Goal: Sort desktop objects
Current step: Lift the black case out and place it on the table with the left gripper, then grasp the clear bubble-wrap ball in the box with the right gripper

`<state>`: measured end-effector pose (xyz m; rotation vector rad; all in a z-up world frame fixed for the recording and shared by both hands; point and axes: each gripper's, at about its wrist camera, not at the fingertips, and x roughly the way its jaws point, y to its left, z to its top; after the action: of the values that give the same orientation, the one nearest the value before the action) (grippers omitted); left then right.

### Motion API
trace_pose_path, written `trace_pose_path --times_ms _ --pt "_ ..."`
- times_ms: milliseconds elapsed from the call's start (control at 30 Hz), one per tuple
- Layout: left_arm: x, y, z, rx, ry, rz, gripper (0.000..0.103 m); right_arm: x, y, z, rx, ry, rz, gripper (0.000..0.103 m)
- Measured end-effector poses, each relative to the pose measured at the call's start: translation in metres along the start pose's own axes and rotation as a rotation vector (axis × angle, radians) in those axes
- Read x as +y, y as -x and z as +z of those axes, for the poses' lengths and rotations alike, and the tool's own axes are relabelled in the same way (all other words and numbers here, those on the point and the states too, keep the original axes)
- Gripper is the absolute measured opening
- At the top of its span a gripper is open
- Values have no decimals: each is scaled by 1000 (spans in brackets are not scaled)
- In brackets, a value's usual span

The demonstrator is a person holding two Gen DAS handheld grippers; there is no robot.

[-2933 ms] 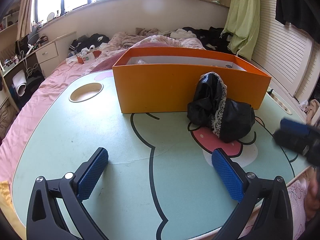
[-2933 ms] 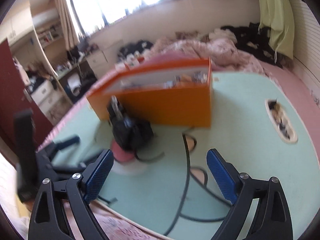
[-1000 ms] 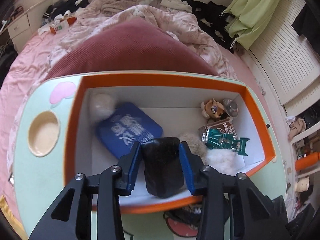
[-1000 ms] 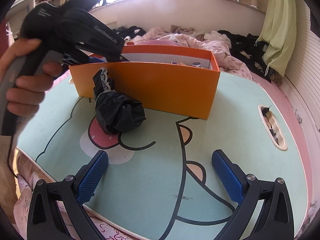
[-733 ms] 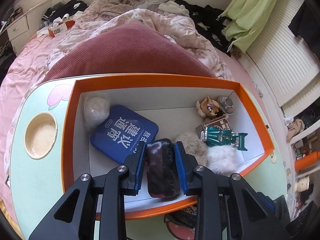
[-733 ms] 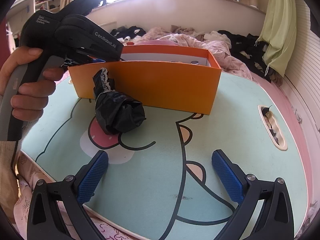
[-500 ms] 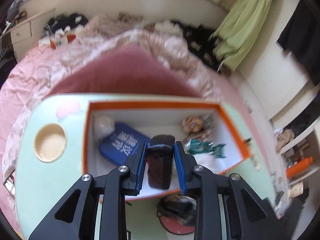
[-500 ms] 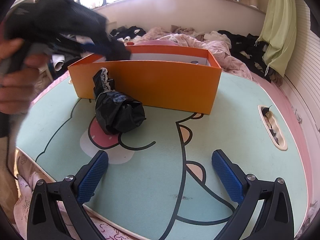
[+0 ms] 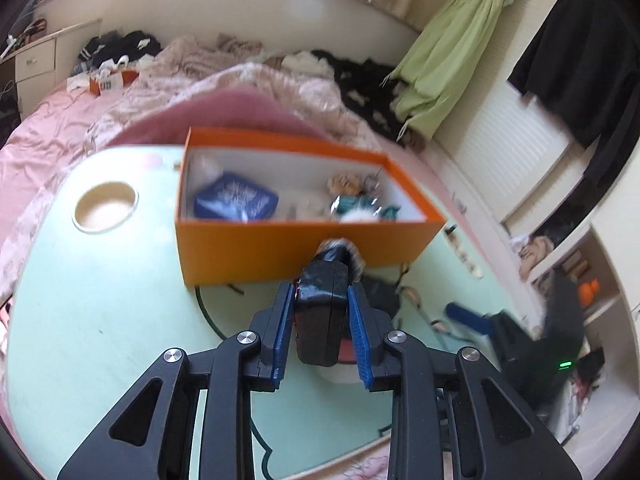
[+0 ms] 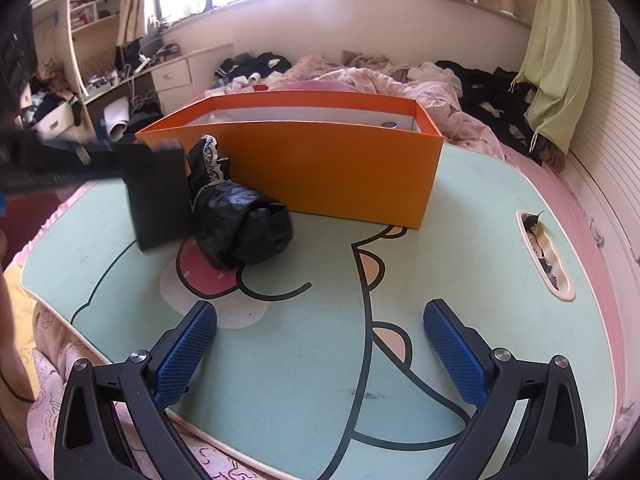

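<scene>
Left gripper (image 9: 320,320): blue pads clamped on a dark, flat case (image 9: 319,312), held in the air above the mint-green table (image 9: 100,320). Right gripper (image 10: 320,356): jaws wide, nothing between them, low over the table's near edge. Beyond the case, a black bundle with lace trim (image 10: 240,224) lies on the table just in front of the orange box (image 10: 328,160), which holds a blue tin (image 9: 236,200) and small toys.

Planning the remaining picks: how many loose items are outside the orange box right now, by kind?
dark case, clamped in the left tool: 1
black lace-trimmed bundle, lying on the table: 1
Total: 2
</scene>
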<state>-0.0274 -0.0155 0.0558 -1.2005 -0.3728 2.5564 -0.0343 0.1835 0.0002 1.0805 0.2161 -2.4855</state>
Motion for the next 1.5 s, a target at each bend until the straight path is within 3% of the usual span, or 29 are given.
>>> trace_pose_path --times_ms 133,200,333,367,467,733,767,967,1167,1267,1400,1500 --pt "-2 -6 -8 -50 -26 11 30 0 1 0 1 0 -1 103" --pt "-2 -5 -11 -79 -43 62 36 0 0 1 1 0 -1 103" --pt "0 5 -20 -135 -54 134 72 0 1 0 1 0 -1 103" --pt "2 9 -23 -149 -57 154 76 1 0 1 1 0 -2 103" --pt "4 18 -37 -170 -72 256 79 1 0 1 2 0 -2 103" --pt "2 -10 -61 -71 -125 361 79 2 -1 2 2 -1 -2 103" --pt "2 -14 -63 -84 -124 357 86 2 -1 2 3 0 -3 103" --pt "6 -20 -63 -96 -123 349 103 2 -1 2 2 -2 -4 103" --pt "7 -19 -69 -120 -123 349 103 0 0 4 19 2 9 102" --pt "8 -18 -72 -134 -122 349 103 -1 13 23 -29 19 58 98" --pt "9 -17 -74 -144 -122 352 103 10 33 75 -110 58 109 98" --pt "9 -17 -74 -144 -122 352 103 20 6 131 -8 42 222 96"
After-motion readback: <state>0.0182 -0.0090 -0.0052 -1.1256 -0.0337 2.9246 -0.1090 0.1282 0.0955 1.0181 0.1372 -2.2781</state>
